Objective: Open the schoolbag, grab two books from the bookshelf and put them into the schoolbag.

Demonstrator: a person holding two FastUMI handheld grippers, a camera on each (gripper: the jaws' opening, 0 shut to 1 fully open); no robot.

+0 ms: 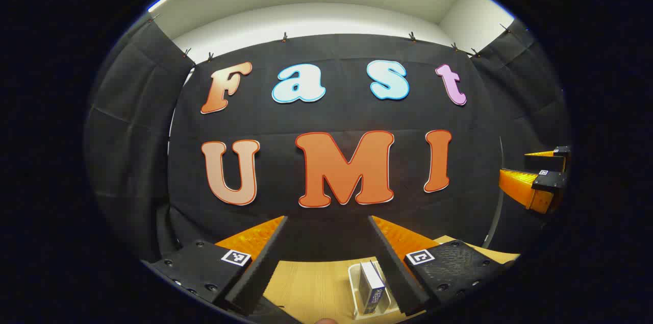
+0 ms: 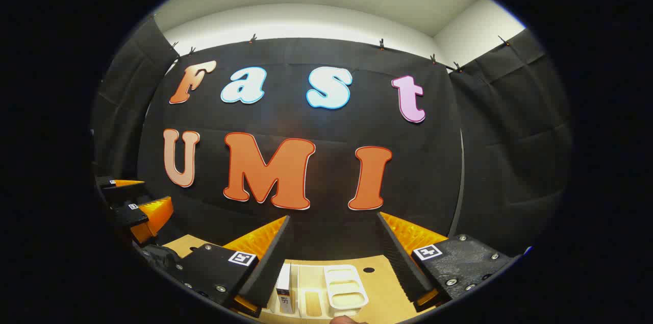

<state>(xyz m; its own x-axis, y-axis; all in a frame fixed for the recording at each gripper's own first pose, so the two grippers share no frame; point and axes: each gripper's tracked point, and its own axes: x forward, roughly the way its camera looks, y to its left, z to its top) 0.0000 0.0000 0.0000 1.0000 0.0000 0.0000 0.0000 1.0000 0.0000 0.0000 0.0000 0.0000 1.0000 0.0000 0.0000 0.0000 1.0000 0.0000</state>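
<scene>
Closest in the left gripper view is the left hand-held gripper (image 1: 326, 224), its 2 flat ridged fingers spread wide with nothing between them. Just below sits a pale translucent bookshelf (image 1: 368, 308) on the light wood-grain bench (image 1: 311, 288), with 1 upright book (image 1: 371, 291) standing in it, dark cover and white page edges. Off at that view's right edge the right hand-held gripper (image 1: 543, 173) hangs up in the air. In the right gripper view, the right hand-held gripper (image 2: 332, 222) is spread open too, gripping nothing. Under it the bookshelf (image 2: 346, 291) looks like smooth moulded plastic with rounded slots, and 1 book (image 2: 284, 288) stands at its left end
</scene>
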